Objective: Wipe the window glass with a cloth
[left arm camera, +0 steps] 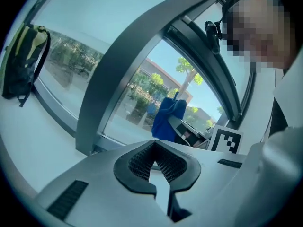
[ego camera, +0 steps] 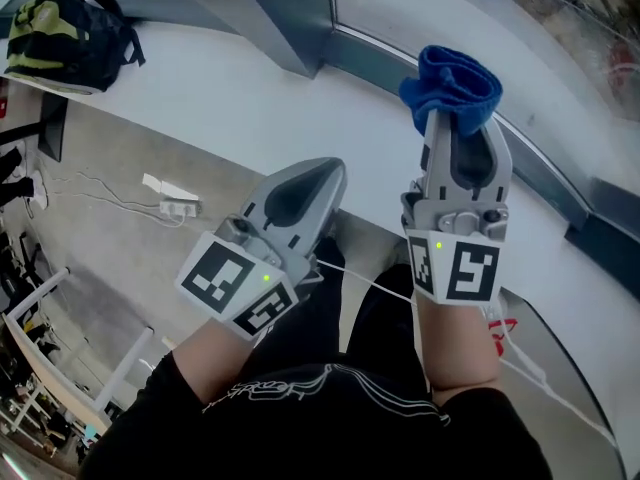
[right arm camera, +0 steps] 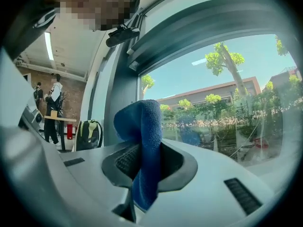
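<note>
One blue cloth (ego camera: 450, 88) is pinched in the right gripper (ego camera: 458, 128). Its jaws are closed on the cloth's middle. The right gripper view shows the cloth (right arm camera: 142, 141) bunched in a fold above the pads, with one end hanging down between them. That end runs behind the gripper body, so its tip is hidden. In the head view only the bunched top shows. The cloth is raised close to the glass (ego camera: 450, 8), but no view shows whether the two touch.

There are two grippers. The left gripper (ego camera: 322, 173) is lower and beside the right one, over the sill (ego camera: 250, 98). In its own view the left gripper (left arm camera: 155, 162) has its jaws brought together at the tips, with nothing between them. Each gripper carries one marker cube (ego camera: 225, 278).

Two panes show in the left gripper view, parted by one grey post (left arm camera: 118, 65). The glass (right arm camera: 227, 103) looks out on trees and a low building, and it bears faint reflections that are hard to read.

One backpack (ego camera: 60, 28), black and yellow-green, sits on the far left of the sill, well apart from the grippers. One white power strip (ego camera: 180, 206) lies on the floor below, with thin cables trailing from it. The person's dark-clad legs fill the bottom of the head view, and the forearms are cut off at the edge.

Two people (right arm camera: 56, 109) stand far back in the room, small and dim.
</note>
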